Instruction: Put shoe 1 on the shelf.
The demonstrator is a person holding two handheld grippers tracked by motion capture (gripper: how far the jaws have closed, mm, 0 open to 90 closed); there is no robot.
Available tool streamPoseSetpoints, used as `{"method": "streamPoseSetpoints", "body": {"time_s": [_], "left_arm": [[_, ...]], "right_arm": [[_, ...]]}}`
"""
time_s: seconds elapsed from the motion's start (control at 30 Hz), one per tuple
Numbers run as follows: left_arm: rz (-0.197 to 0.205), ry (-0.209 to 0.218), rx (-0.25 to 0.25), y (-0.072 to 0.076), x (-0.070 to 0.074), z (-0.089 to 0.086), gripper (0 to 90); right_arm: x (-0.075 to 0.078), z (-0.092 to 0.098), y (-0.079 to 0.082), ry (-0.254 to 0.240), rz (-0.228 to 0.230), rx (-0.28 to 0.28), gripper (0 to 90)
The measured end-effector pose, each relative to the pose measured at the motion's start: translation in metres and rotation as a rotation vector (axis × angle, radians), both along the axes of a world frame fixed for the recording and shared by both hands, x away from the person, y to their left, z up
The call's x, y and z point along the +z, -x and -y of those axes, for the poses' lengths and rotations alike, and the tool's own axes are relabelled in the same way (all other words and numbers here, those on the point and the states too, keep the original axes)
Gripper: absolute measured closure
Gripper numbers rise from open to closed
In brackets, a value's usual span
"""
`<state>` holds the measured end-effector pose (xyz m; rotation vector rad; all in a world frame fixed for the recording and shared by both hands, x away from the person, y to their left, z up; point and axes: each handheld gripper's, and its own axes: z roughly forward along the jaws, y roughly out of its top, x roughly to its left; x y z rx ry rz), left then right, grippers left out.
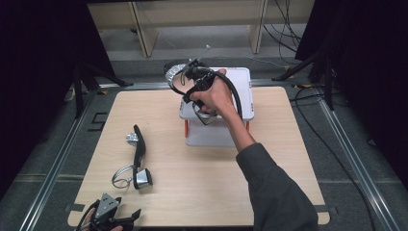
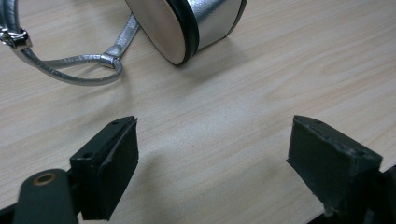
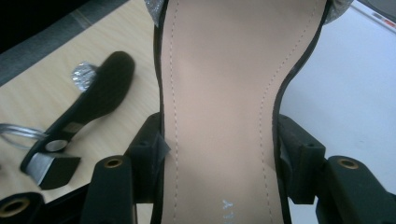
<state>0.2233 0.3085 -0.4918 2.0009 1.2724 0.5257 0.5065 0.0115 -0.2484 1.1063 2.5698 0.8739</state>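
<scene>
From the high view, the right tongs (image 1: 192,79) grip one silver sandal (image 1: 177,76) by its sole and hold it above the far-left corner of a white shoe rack (image 1: 240,96) standing at the twelve o'clock side of the bench (image 1: 202,168). The second sandal (image 1: 136,159) lies on its side at about nine o'clock on the bench, heel toward the person, its silver strap looped beside it. The left tongs (image 1: 113,216) rest at the seven o'clock edge, holding nothing. In the left gripper view, those tongs (image 2: 210,163) stand wide open over bare wood, with the lying sandal's block heel (image 2: 191,23) and ankle strap (image 2: 79,65) near, at eleven o'clock, untouched. In the right gripper view, the tongs (image 3: 215,158) clamp the narrow waist of the held sandal's beige insole (image 3: 219,93), the white rack top at three o'clock and the other sandal (image 3: 84,112) at nine. By my judgement, the first sandal is nearly placed on the rack but not yet set down; the second remains to be picked up.
</scene>
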Motion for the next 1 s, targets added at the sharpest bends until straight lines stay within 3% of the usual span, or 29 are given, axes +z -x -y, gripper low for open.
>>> {"method": "streamPoseSetpoints", "body": {"time_s": [0.2,0.23,0.27,0.3,0.43,0.5,0.53,0.57,0.6,0.83,0.9,1.0], "left_arm": [[0.002,0.030,0.005,0.001,0.000,0.001,15.8],[0.001,-0.017,-0.009,0.001,0.001,-0.001,15.8],[0.001,-0.017,-0.009,0.001,0.001,-0.001,15.8],[0.002,0.030,0.004,0.001,0.000,0.001,15.8],[-0.001,0.002,-0.003,0.001,0.000,0.000,15.8],[0.000,0.032,0.003,0.001,0.000,0.001,15.8],[0.000,0.032,0.003,0.001,0.000,0.001,15.8],[0.000,0.006,-0.005,0.001,0.000,0.000,15.8],[-0.003,0.007,-0.003,0.001,0.000,0.000,15.8],[-0.001,0.014,-0.003,0.001,0.000,0.000,15.8],[0.001,0.015,-0.005,0.001,0.001,0.000,15.8],[0.005,0.021,-0.007,0.001,0.001,0.000,15.8]], "right_arm": [[-0.003,0.008,-0.021,0.002,-0.028,-0.074,43.6],[-0.005,0.011,-0.028,0.011,-0.021,-0.085,43.6],[-0.005,0.011,-0.028,0.011,-0.021,-0.085,43.6],[-0.006,0.013,-0.033,0.010,-0.048,-0.124,43.6],[-0.009,0.017,-0.042,0.021,-0.063,-0.164,43.6],[-0.011,0.023,-0.051,0.029,-0.071,-0.192,43.6],[-0.012,0.024,-0.053,0.026,-0.077,-0.206,43.6],[-0.013,0.024,-0.054,0.025,-0.093,-0.238,43.6],[-0.014,0.026,-0.057,0.034,-0.090,-0.229,43.6],[-0.019,0.025,-0.067,0.035,-0.154,-0.322,43.5],[-0.020,0.025,-0.068,0.034,-0.158,-0.320,43.5],[-0.025,0.023,-0.074,0.024,-0.183,-0.371,43.4]]}}
